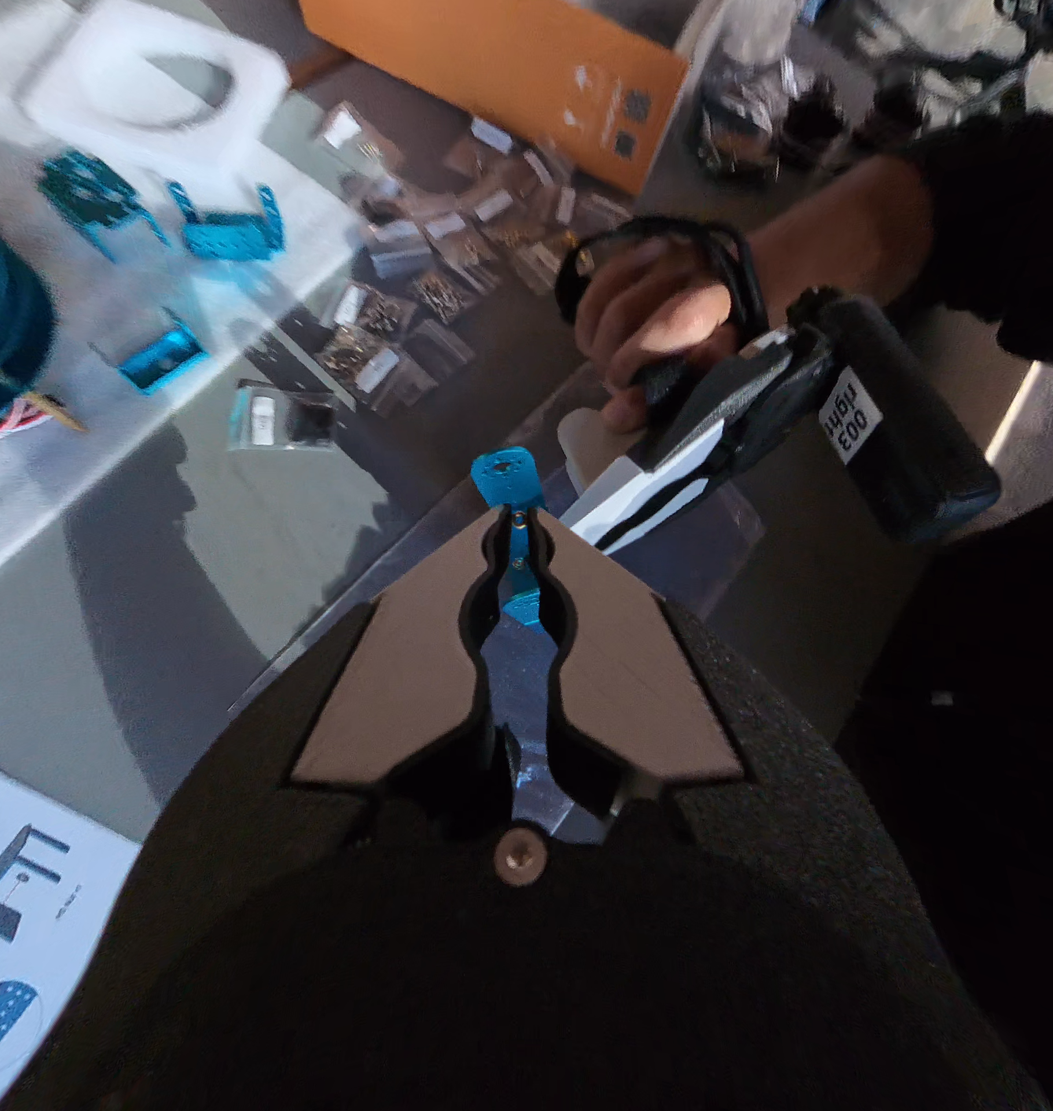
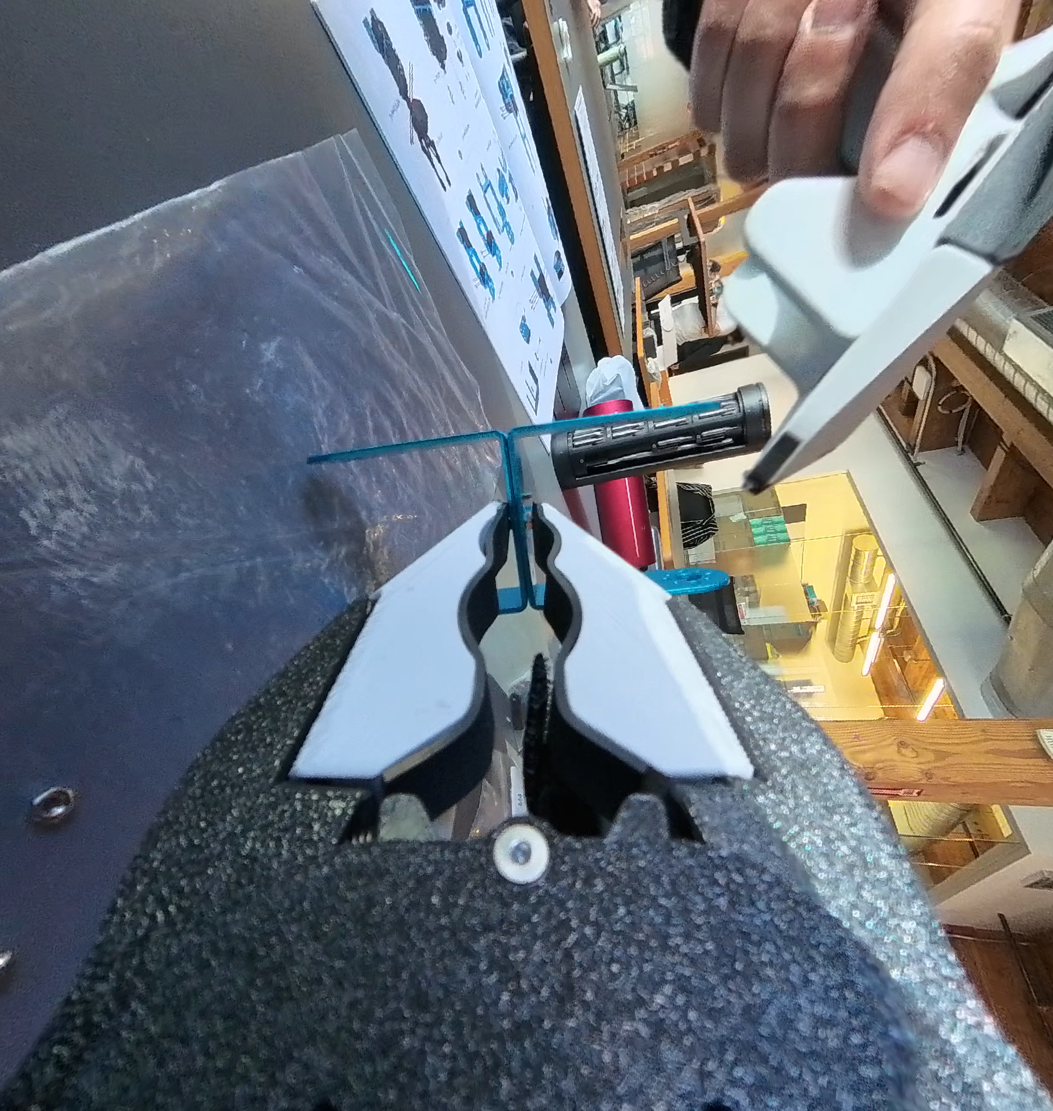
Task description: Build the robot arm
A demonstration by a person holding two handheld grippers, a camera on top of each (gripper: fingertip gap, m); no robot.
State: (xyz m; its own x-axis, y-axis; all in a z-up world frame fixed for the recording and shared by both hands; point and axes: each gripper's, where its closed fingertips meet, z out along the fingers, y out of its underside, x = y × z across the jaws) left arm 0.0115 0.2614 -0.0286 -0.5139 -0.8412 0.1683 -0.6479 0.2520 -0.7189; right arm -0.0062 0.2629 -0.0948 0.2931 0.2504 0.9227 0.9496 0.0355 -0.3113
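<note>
My left gripper (image 1: 519, 512) has tan fingers and is shut on a small blue metal bracket (image 1: 506, 481) whose rounded tab sticks out past the tips. My right gripper (image 2: 521, 511) has white fingers and is shut on a thin blue bent bracket (image 2: 512, 448), seen edge-on with its arms spread left and right. In the left wrist view the right gripper (image 1: 596, 517), held by a hand (image 1: 644, 318), points at the left gripper's tips from the right. In the right wrist view the left gripper (image 2: 758, 481) hangs at the upper right, apart from the bracket.
More blue brackets (image 1: 229, 234) lie on a white sheet, beside several small bags of screws (image 1: 392, 312) and an orange box (image 1: 512, 72). A printed instruction sheet (image 2: 482, 180), a clear plastic bag (image 2: 211, 361), a black ribbed cylinder (image 2: 662, 439) and a red cylinder (image 2: 620, 523) are near. My hands' fingertips stand some 7 cm from each other.
</note>
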